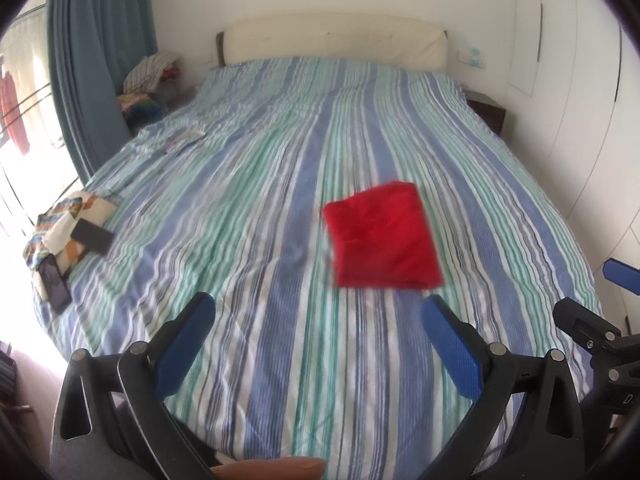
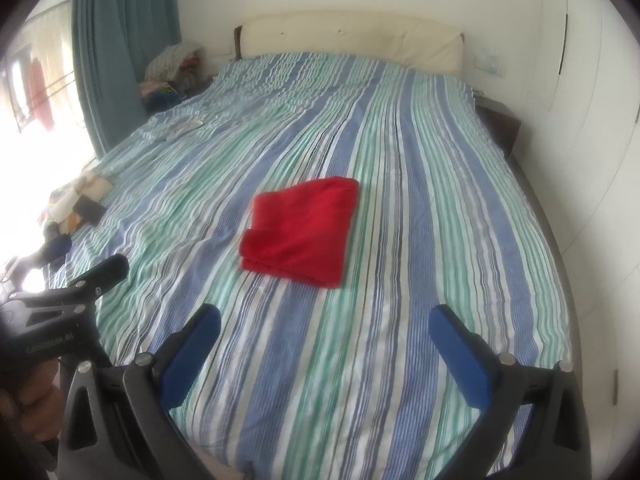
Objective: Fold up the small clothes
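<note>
A red garment (image 1: 382, 236) lies folded into a small rectangle on the striped bed cover (image 1: 248, 208); it also shows in the right wrist view (image 2: 300, 230). My left gripper (image 1: 318, 308) is open and empty, held above the bed's near end, short of the garment. My right gripper (image 2: 326, 318) is open and empty, also short of the garment. The right gripper shows at the right edge of the left wrist view (image 1: 592, 320). The left gripper shows at the left edge of the right wrist view (image 2: 80, 264).
A colourful cloth pile with dark phones (image 1: 64, 236) lies at the bed's left edge. A white remote (image 1: 186, 138) lies further up the bed. A cream headboard (image 1: 332, 40), blue curtain (image 1: 92, 60), a clothes heap (image 1: 150, 76) and a dark nightstand (image 1: 486, 112) surround the bed.
</note>
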### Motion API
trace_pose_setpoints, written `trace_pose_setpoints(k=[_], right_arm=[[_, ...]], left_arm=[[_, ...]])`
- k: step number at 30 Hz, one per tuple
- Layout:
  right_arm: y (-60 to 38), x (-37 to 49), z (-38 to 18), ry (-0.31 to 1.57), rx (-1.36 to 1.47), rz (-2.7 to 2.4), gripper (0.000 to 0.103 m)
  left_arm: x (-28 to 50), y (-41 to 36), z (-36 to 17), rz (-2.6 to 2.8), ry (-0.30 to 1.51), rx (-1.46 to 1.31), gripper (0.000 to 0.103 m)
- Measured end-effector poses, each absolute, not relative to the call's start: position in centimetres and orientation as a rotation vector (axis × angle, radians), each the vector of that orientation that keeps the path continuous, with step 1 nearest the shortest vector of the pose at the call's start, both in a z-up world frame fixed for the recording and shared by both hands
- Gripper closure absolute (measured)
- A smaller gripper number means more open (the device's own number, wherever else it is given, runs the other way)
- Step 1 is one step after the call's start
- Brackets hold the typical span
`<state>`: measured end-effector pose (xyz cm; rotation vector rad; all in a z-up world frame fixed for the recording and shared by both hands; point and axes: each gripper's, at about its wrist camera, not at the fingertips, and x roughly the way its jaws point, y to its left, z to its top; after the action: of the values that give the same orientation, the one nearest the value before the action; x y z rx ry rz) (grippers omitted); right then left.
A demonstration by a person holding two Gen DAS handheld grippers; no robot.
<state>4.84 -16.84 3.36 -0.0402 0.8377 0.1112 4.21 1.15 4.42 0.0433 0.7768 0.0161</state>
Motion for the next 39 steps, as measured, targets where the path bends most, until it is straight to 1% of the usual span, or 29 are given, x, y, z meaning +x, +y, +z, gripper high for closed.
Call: trace_pose_setpoints(k=[14,39], right_arm=[[-15.6,4.9,3.0,0.844,-0.056,0.135,0.001],[-14.2,5.0,3.1,0.85,-0.07,0.166,0.001]], left_arm=[[4.1,2.0,3.9,0.091,0.81,0.067,0.0],[3.8,1.9,4.4,0.085,0.787,0.074,0.001]])
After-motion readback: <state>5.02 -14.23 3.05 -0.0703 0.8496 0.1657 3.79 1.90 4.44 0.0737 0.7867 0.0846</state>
